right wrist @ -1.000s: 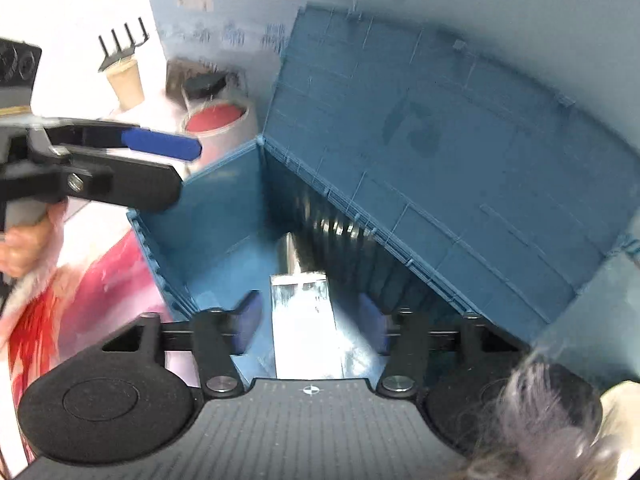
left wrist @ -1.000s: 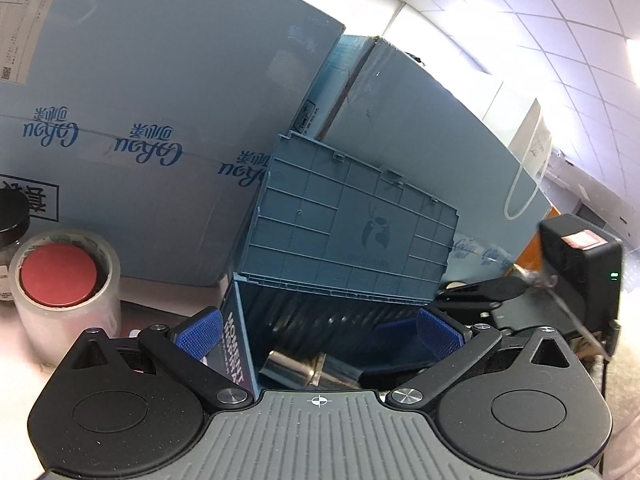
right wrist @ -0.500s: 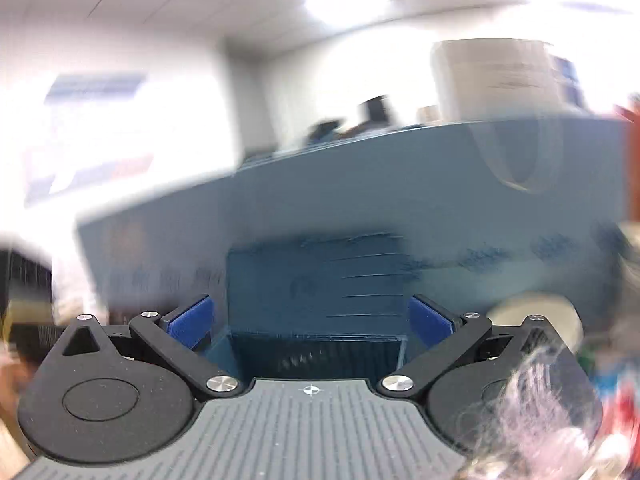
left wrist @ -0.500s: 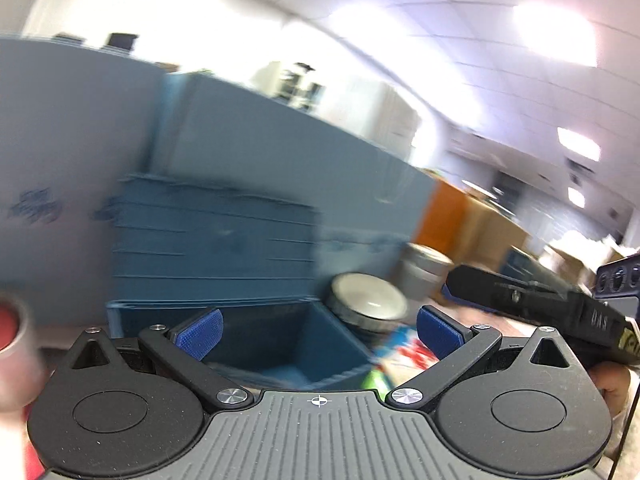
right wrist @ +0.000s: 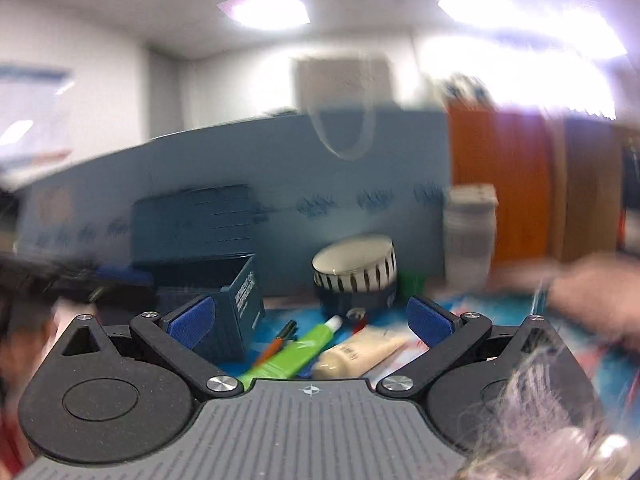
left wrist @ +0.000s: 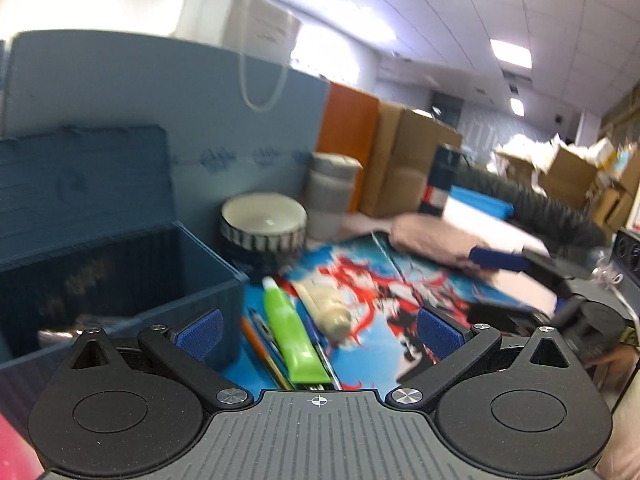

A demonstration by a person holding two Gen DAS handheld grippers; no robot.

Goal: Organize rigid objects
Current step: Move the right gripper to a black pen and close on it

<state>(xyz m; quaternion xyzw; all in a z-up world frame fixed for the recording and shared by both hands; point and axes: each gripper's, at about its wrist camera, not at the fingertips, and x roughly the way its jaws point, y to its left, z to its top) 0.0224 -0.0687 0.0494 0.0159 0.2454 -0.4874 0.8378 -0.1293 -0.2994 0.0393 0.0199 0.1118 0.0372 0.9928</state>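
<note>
Open air is lying above the green tube (right wrist: 294, 354), beige tube (right wrist: 360, 354) and pens (left wrist: 262, 344) on the counter. The open blue box (left wrist: 132, 276) is walling the left, the striped bowl (right wrist: 356, 266) and grey jar (left wrist: 330, 196) blocking behind.

The left tool (left wrist: 318, 326) points slightly downward, its two blue-padded fingers (left wrist: 200, 330) spread wide with nothing clamped between them. The right tool (right wrist: 310, 316) is likewise tipped a little below level; its jaws have just been opening and now stand fully apart, gripping nothing. In the left wrist view the right tool (left wrist: 520, 268) shows at the far right edge, one blue pad leading (much of it blurred). A pale furry cuff (right wrist: 532, 420) sits at the right tool's lower right corner.
</note>
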